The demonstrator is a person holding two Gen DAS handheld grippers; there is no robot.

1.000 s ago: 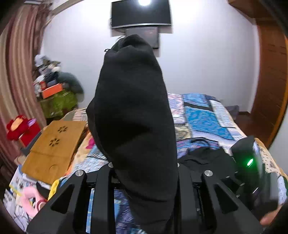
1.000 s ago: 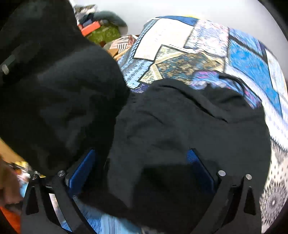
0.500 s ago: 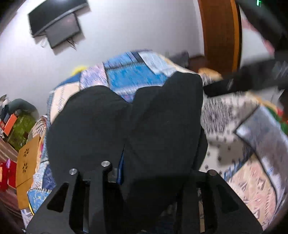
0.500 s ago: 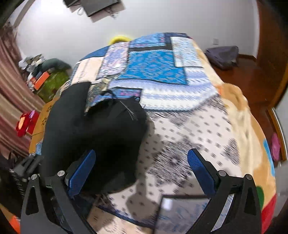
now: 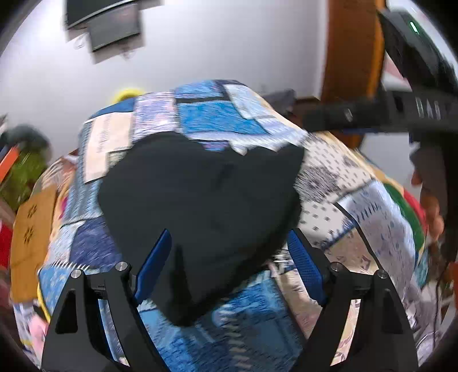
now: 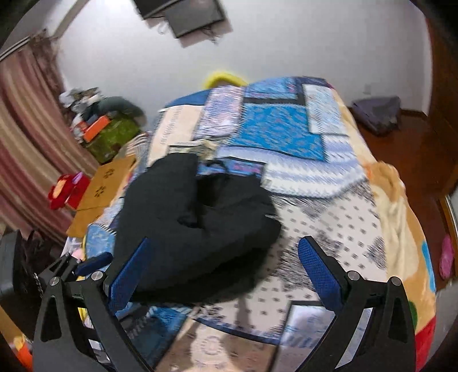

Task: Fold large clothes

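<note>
On bed (image 6: 329,217), left tongs (image 5: 229,257) released garment (image 5: 200,200).

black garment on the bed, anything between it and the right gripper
Nothing visible does. The black fabric garment lies bunched on the patchwork quilt, and the open right gripper has only bare quilt between its fingers and the cloth.

A lived-in home bedroom, shown by the bed (image 6: 329,206) filling most of the view under a patchwork blanket (image 6: 274,128) of blue, white and cream. Dark screen (image 6: 194,17) mounted high on the white wall, striped curtain (image 6: 25,128) down one side, wooden door frame (image 5: 352,57) on the other. Piled clutter (image 6: 97,120) in the corner and a red soft toy (image 6: 64,190) beside the bed.
</note>
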